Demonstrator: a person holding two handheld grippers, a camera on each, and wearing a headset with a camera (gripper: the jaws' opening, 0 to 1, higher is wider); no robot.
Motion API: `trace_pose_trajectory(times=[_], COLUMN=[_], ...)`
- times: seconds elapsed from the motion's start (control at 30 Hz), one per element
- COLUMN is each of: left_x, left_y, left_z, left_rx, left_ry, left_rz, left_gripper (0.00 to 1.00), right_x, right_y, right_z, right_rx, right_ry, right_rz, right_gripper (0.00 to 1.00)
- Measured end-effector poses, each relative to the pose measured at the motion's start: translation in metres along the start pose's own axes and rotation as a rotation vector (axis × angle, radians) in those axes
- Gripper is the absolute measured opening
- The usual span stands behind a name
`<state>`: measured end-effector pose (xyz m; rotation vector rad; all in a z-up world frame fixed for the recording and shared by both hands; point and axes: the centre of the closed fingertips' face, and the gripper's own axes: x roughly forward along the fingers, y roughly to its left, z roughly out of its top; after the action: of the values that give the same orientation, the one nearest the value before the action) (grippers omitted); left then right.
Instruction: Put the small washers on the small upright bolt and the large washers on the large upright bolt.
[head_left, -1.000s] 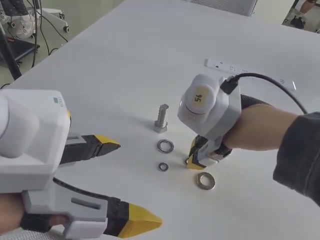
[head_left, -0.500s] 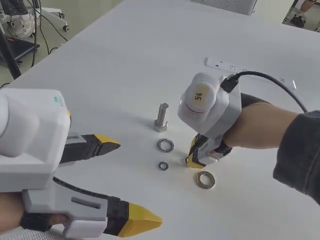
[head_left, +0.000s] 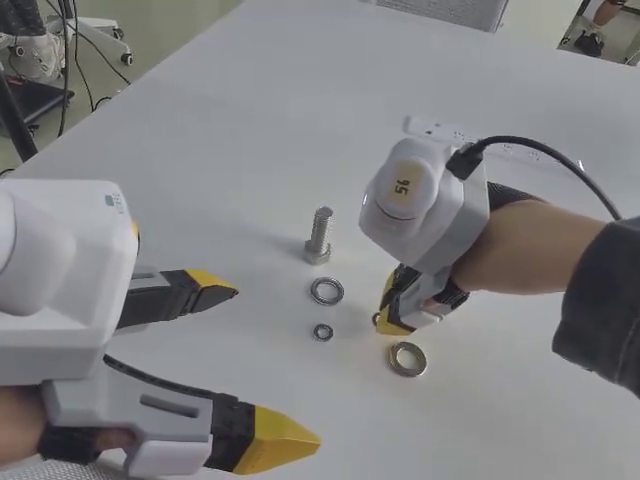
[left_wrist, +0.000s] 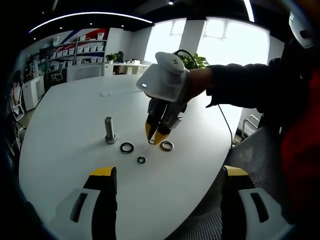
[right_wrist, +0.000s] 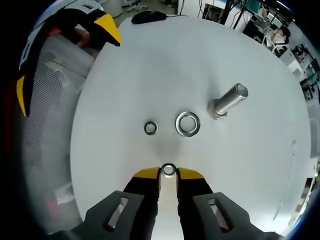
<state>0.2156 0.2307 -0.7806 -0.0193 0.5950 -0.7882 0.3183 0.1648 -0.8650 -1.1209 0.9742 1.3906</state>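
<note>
Upright bolt; three flat washers; small washer gripped.

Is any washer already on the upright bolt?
No: the upright bolt stands bare; a large washer and a small washer lie on the table.

Shiny metal bolt and washers; smooth matt white tabletop; yellow plastic fingers
</note>
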Motion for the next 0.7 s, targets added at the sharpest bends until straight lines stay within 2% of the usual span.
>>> trace_pose_trajectory(times=[0.43,0.7], left_x=[0.001,0.002], left_y=[-0.001,-0.003], left_z=[0.002,0.000], left_rx=[0.003,0.008], left_ry=[-0.002,0.002], left_rz=[-0.005,-0.011], left_gripper=[0.86,0.86], right_x=[-0.022,-0.034], right_y=[0.005,0.008], right_z=[-0.009,-0.023], right_rx=[0.020,0.052], right_ry=[-0.022,-0.029], right_rz=[-0.014,-0.032], right_gripper=[0.14,0.14])
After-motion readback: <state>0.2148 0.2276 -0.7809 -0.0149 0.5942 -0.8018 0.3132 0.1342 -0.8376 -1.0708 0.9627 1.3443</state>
